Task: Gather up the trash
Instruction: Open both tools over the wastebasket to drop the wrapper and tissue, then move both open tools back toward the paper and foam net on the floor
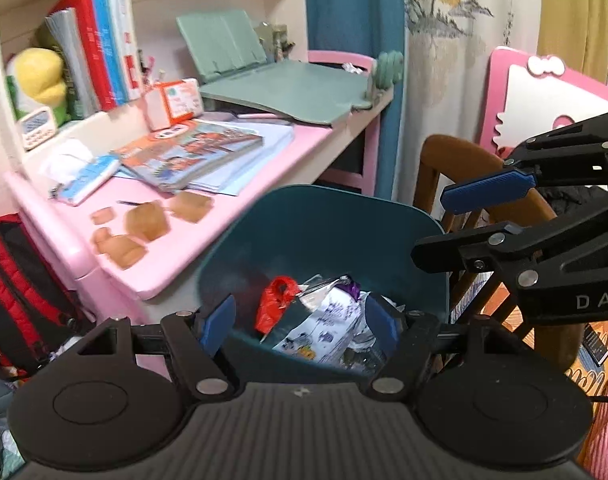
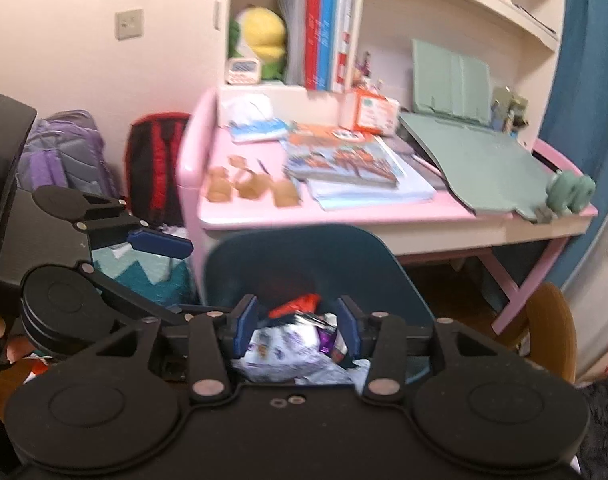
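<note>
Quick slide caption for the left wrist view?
Open left claw above the teal bin of wrappers, brown scraps on pink desk.

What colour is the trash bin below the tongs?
Dark teal; the trash bin shows best in the left wrist view.

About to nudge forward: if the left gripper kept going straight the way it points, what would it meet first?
Most likely the trash heap in the bin: the white printed wrapper lies right between the open left gripper fingers, red bag beside it. Depth is unclear, but nothing shows in between.
</note>
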A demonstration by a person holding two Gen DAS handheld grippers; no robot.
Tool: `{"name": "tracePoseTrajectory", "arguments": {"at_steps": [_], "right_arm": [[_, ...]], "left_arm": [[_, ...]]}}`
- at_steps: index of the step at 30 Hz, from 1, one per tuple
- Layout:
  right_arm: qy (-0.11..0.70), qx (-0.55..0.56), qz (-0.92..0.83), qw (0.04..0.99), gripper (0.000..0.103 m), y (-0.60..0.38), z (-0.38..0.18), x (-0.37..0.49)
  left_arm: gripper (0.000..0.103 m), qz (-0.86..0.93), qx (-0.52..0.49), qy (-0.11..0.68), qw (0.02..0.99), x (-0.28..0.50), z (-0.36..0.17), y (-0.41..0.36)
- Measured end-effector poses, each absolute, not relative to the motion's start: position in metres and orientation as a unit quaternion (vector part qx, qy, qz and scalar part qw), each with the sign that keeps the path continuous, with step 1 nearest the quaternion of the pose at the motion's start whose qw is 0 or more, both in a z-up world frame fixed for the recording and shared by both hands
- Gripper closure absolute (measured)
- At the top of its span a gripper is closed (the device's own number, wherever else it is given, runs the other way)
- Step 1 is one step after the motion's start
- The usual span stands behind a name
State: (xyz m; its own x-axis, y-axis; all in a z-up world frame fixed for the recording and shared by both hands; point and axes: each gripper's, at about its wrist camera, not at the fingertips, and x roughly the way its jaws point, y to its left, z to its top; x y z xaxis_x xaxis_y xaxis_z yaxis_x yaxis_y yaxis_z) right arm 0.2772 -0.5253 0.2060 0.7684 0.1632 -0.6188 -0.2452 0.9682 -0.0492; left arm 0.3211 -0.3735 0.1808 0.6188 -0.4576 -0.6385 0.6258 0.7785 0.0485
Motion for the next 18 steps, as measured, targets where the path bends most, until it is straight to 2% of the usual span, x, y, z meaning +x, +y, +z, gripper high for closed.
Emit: {"name": "tracePoseTrajectory", "arguments": {"at_steps": [3,6,15,18], "right_arm": [[0.309,-0.071,0.130,0.939,0.057,-0.507,0.215,0.268],[0.298,-0.072,0.153,0.939,0.057,-0.486,0.221,0.261],[0.275,-0.090,0.228,0.930,0.056,-0.403,0.228,0.252],[0.269,-0.097,0.259,0.923,0.055,-0.369,0.225,0.251]], "left_arm": [[0.030,-0.294,0.128,0.309,0.896,0.310,0.189,-0.350],[0.023,-0.275,0.122,0.300,0.905,0.297,0.195,-0.320],[0.023,-0.208,0.101,0.291,0.928,0.267,0.204,-0.220],[0.017,-0.181,0.089,0.287,0.936,0.259,0.203,-0.183]]}}
